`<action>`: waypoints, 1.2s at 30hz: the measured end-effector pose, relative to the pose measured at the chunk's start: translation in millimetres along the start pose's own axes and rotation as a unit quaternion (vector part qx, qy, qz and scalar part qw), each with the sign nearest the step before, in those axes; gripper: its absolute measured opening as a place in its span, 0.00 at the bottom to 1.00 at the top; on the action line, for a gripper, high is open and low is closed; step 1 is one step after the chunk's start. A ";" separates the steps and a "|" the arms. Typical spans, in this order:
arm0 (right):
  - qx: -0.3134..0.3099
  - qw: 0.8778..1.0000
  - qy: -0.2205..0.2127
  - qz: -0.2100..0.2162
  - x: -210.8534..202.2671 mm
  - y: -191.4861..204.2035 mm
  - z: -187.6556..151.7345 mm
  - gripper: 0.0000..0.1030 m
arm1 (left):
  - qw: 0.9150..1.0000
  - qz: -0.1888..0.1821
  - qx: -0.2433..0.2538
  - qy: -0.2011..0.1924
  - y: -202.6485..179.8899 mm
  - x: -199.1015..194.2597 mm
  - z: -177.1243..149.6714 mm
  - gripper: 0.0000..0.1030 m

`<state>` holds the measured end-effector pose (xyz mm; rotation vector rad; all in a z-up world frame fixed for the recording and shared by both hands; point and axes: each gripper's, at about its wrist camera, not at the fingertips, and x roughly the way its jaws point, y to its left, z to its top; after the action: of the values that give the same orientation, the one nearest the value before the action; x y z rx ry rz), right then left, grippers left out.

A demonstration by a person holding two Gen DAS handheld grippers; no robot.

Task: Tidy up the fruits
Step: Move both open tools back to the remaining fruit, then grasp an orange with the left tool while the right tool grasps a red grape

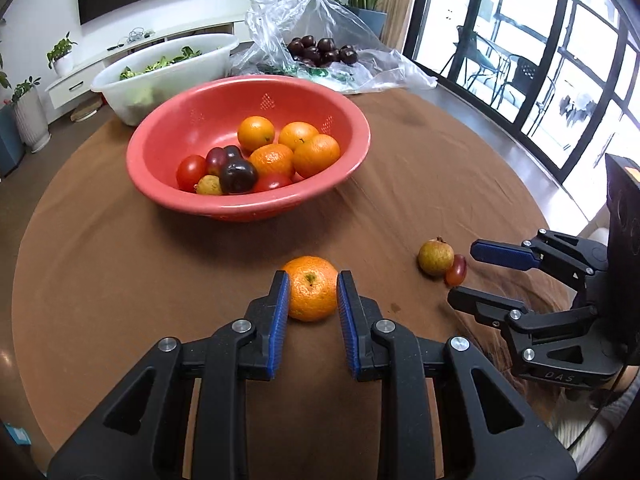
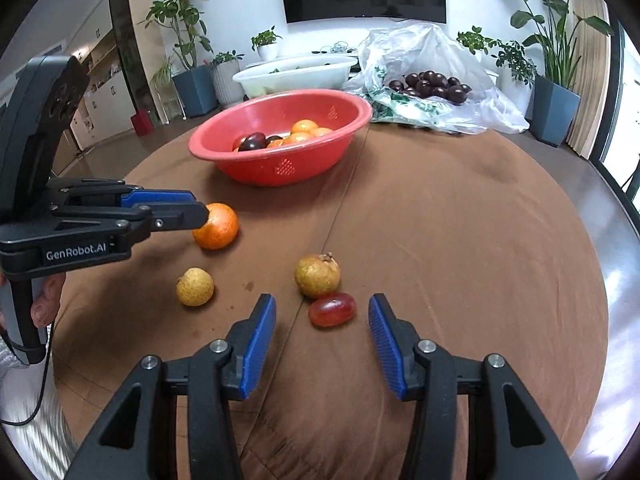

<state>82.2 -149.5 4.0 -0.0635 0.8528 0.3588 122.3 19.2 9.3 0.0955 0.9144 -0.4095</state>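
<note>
Left claw (image 1: 313,277) closed in on the orange (image 1: 313,294), blue pads against both flanks by the look of it, fruit still resting on the worktop (image 1: 100,280); firmness of the squeeze not readable. Probably moderately heavy for its size, with firm but yielding peel and dimpled skin that should give the ribbed pads good bite. Best taken across the widest part, stem scar up as it lies now, with light pressure only, since a hard pinch would likely bruise it.

Right claw (image 2: 322,300) spread wide, holding nothing. Between its tips and slightly ahead, a red grape (image 2: 332,310): small, smooth, likely slippery and easy to burst, so a gentle grip across the short axis seems wise. Touching the grape on its far side, a brownish round fruit (image 2: 317,275) with a dry stem stub. Off to the left of that claw, a smaller yellow fruit (image 2: 195,286), lying apart.

Well ahead of both claws, a red bowl (image 1: 160,196) already holding oranges, tomatoes and dark plums. Beyond it, a white basin (image 1: 120,80) of greens and a clear plastic bag (image 2: 420,52) with more plums.

Worktop round, draped in brown cloth (image 2: 460,240), soft and creased, so unlikely to let fruit roll far. Living room around: wall television, potted plants, large windows.
</note>
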 end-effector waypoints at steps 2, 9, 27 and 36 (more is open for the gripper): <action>-0.002 1.000 0.002 0.002 2.0 1.3 0.3 0.48 | 1.000 -0.001 0.002 -0.001 -1.0 0.8 -1.0 0.30; -0.011 1.000 0.009 -0.011 5.8 2.2 0.4 0.37 | 1.000 0.007 0.005 -0.003 -1.7 6.4 1.0 0.52; -0.005 1.000 0.007 -0.012 1.1 -3.4 -1.8 0.27 | 0.999 0.022 0.023 0.014 -7.3 23.5 -5.1 0.36; 0.015 1.000 -0.010 0.006 -14.2 -8.2 -0.6 0.27 | 1.000 -0.018 0.017 -0.005 -12.1 2.1 -4.4 0.35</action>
<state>75.9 -161.4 13.5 -0.0278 0.8391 0.3572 115.4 8.6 6.0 0.1075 0.9016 -0.4593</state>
